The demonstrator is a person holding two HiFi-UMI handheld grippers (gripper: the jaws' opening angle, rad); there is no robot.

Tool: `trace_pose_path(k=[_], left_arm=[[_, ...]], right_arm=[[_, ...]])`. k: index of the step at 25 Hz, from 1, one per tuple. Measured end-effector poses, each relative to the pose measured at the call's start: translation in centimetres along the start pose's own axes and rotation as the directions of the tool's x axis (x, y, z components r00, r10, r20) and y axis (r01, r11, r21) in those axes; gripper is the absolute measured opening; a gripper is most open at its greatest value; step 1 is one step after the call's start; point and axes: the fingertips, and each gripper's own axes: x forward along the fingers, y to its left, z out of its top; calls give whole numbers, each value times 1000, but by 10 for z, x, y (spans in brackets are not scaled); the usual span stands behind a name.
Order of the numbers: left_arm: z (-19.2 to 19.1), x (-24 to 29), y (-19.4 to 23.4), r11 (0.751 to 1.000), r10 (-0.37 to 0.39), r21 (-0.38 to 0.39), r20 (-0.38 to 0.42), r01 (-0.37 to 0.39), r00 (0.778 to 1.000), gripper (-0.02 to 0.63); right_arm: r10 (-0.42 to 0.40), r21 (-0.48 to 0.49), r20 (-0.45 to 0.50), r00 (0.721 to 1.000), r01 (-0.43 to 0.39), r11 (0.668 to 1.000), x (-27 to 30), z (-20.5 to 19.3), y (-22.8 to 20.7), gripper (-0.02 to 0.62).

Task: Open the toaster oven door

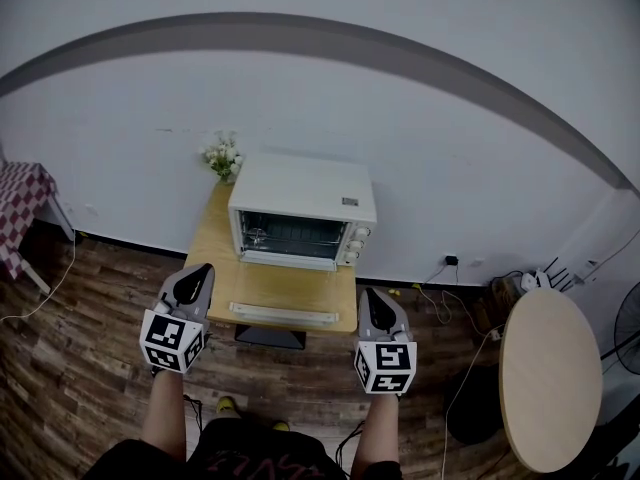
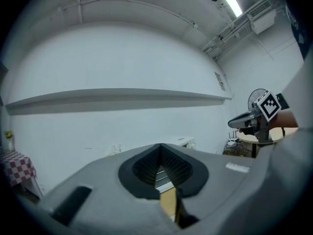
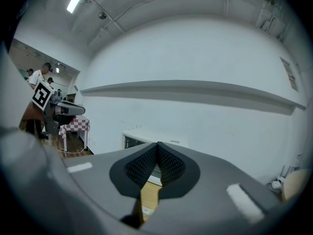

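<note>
Holding: my left gripper and right gripper, both clenched on nothing.
Oven: table's back edge.
Room: wood floor before the front edge.

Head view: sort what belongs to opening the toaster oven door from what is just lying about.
For the job: white box-shaped toaster oven, light wooden table under it, left gripper, right gripper.
Lying about: small bunch of white flowers, round pale wooden table, red-checked tablecloth, black fan.

Toaster oven mostly hidden behind left claw
</note>
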Motion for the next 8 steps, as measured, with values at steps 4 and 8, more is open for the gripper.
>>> trace_pose_path(k=[4,8], left_arm=[[0,-2,-3,1000,-8,16,-14,8,1000,-3],[1,-3,-4,1000,-7,19,-16,7,1000,-3]], right_arm=[[-5,11,9,1000,5,1000,-3,1,-1,-8],[-8,-12,2,1000,8,1000,-5,-1,0,-8]])
